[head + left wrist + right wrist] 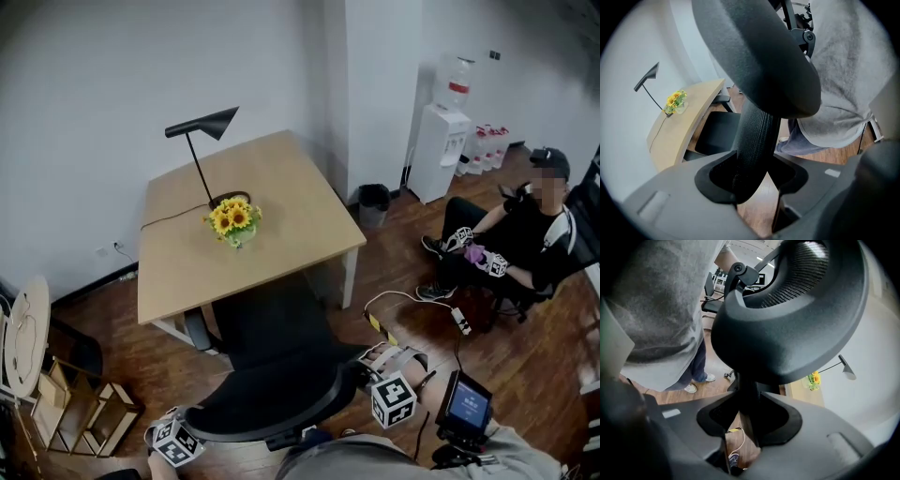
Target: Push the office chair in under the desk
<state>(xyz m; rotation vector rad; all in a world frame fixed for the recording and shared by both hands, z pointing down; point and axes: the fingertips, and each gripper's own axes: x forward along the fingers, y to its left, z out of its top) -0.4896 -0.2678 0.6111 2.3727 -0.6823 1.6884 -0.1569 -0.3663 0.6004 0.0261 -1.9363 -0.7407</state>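
Gripping the curved back of a black office chair from both sides, the 2 tongs are clamped on it: the left tongs on its mesh edge, the right tongs on its dark rim. The chair faces a wooden worktop, its seat partly under the near edge. A black lamp and sunflowers stand on the worktop. A person sits well apart at the right.

Black, seemingly mesh-patterned office chair; tan desk; yellow flowers.
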